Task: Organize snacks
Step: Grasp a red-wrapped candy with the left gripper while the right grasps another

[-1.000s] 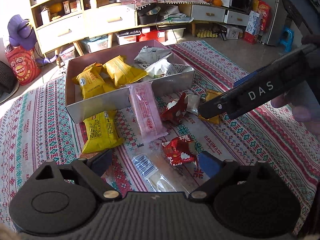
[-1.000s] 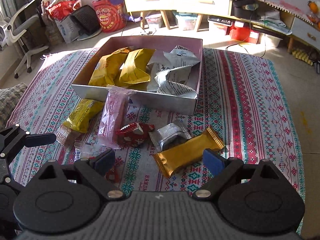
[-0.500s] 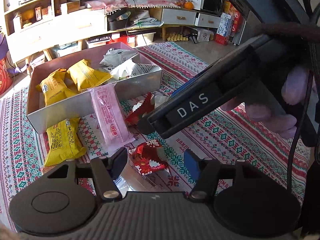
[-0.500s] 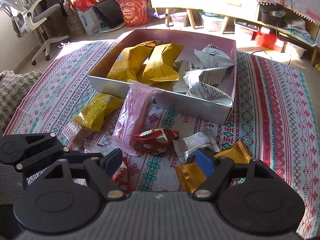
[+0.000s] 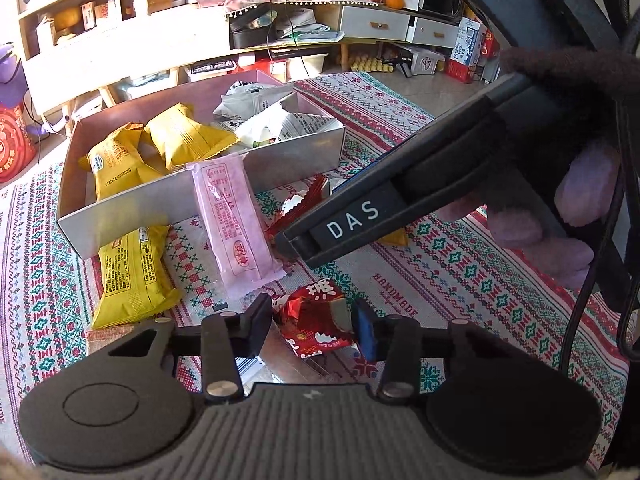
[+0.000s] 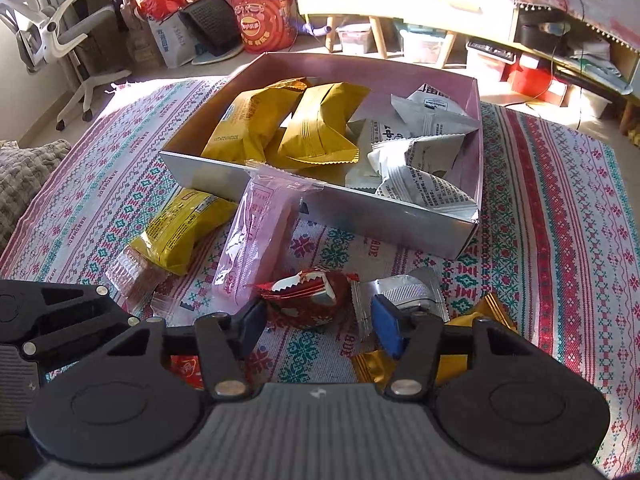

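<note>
A pink cardboard box on the patterned cloth holds yellow and white snack packs. A long pink pack leans on its front wall. My left gripper is partly closed around a red snack, jaws beside it, contact unclear. My right gripper is partly closed around another red snack. The right gripper's body crosses the left wrist view. A silver pack and a gold pack lie by the right finger.
A yellow pack lies left of the pink one, with a small brown snack beside it. Shelves and drawers stand behind the box. An office chair stands at far left.
Both grippers have moved forward and down over the loose snacks and their jaws have narrowed, each now framing a red snack. The right gripper has come closer in the left view.
</note>
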Demonstrator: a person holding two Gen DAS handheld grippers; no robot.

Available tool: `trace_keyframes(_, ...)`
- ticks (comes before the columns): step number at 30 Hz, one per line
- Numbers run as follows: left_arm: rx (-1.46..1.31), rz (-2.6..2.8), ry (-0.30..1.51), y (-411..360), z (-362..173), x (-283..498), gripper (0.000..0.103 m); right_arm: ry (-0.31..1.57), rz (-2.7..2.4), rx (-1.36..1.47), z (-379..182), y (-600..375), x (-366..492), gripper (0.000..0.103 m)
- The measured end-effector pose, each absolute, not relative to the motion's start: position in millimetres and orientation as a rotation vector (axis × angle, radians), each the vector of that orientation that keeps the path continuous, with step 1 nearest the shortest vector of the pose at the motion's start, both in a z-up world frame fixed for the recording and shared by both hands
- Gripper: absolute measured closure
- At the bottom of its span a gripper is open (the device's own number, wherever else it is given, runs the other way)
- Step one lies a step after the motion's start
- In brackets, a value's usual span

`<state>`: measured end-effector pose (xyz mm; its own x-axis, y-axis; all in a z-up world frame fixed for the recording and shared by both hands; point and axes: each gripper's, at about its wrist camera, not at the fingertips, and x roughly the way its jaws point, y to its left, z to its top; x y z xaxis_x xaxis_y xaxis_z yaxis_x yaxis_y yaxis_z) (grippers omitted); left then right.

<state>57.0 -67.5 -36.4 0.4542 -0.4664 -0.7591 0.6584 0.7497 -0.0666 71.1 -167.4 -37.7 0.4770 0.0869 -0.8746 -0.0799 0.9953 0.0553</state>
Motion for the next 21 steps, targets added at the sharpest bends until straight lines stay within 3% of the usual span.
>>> trace_keyframes(9,0.247,-0.675,0.871,-66.8,-36.0,60.9,0.058,1.068,0.106,-0.031,-41.0,-158.6,71.6,0.059)
trace_keyframes(16,0.234,-0.656,0.887,-63.0,-34.4,63.3,0.061,1.057,0.109,-0.024,-38.7,-157.8,71.6,0.073)
trace_keyframes(21,0.217,-0.647,0.897,-61.3,-32.4,65.7,0.062,1.059,0.104,-0.015,-37.7,-159.0,73.1,0.074)
